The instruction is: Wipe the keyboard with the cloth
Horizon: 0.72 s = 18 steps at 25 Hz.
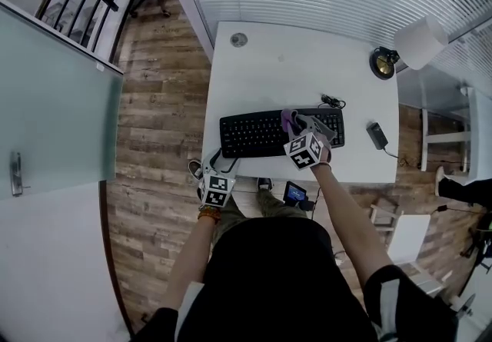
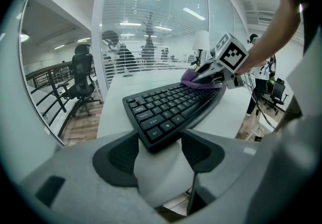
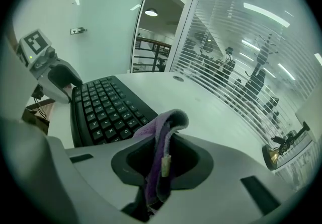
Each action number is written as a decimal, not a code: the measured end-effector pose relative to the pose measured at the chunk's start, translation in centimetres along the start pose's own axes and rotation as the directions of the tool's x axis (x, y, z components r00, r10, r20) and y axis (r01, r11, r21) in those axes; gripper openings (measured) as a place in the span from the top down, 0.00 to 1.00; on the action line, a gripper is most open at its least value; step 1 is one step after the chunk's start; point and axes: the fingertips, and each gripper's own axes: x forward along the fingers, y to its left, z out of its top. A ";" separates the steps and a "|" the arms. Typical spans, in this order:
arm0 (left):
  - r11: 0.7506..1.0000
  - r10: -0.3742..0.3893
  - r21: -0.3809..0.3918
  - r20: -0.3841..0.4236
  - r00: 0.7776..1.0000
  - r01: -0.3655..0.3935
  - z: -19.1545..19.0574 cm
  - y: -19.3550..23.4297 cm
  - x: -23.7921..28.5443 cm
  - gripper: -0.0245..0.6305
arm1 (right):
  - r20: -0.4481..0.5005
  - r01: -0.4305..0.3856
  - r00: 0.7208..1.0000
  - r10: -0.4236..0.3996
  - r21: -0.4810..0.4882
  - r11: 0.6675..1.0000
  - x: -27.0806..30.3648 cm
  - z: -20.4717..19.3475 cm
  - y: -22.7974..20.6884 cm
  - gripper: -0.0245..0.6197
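Two grippers are at work here, both mine. The keyboard is black, with a curved front edge and small white legends that I cannot read, and it lies along the near edge of the white desk. My left gripper has its jaws set apart around the near left corner of the keyboard, each pad tip up against an edge of it. My right gripper is closed on the cloth, which is purple, soft and folded. It stands pinched upright between the jaws, with its top fold curling over towards the keys. A small pale tag hangs from the cloth's edge, but any print on it is too small to make out. Seen from my head, the cloth sits on the right part of the keyboard, just left of the number pad. Each gripper's cube carries black-and-white square patterns, with no letters on them
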 end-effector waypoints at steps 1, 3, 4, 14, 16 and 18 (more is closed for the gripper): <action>1.000 -0.002 -0.003 0.002 1.000 0.002 0.1 0.0 0.0 0.56 | 0.000 -0.006 1.000 0.006 -0.006 1.000 0.2 0.3 0.3 0.89; 1.000 -0.002 -0.005 0.001 1.000 0.002 0.1 0.0 -0.1 0.56 | 0.002 -0.023 1.000 0.023 -0.025 0.999 0.4 1.0 0.9 0.89; 1.000 -0.001 -0.005 -0.001 1.000 0.001 0.1 0.0 -0.1 0.56 | 0.003 -0.031 1.000 0.031 -0.037 0.999 0.5 1.3 1.3 0.89; 1.000 -0.004 -0.011 0.000 1.000 0.004 0.2 0.0 -0.1 0.56 | 0.006 -0.091 0.996 0.092 -0.065 0.994 1.8 4.3 5.0 0.89; 1.000 -0.004 -0.012 -0.003 1.000 0.004 0.1 -0.2 0.0 0.56 | 0.004 -0.109 0.994 0.109 -0.076 0.991 2.0 4.8 5.8 0.89; 1.000 -0.001 -0.006 -0.002 1.000 0.001 0.1 -0.2 0.1 0.56 | 0.003 -0.120 0.993 0.120 -0.082 0.989 2.2 5.3 6.4 0.89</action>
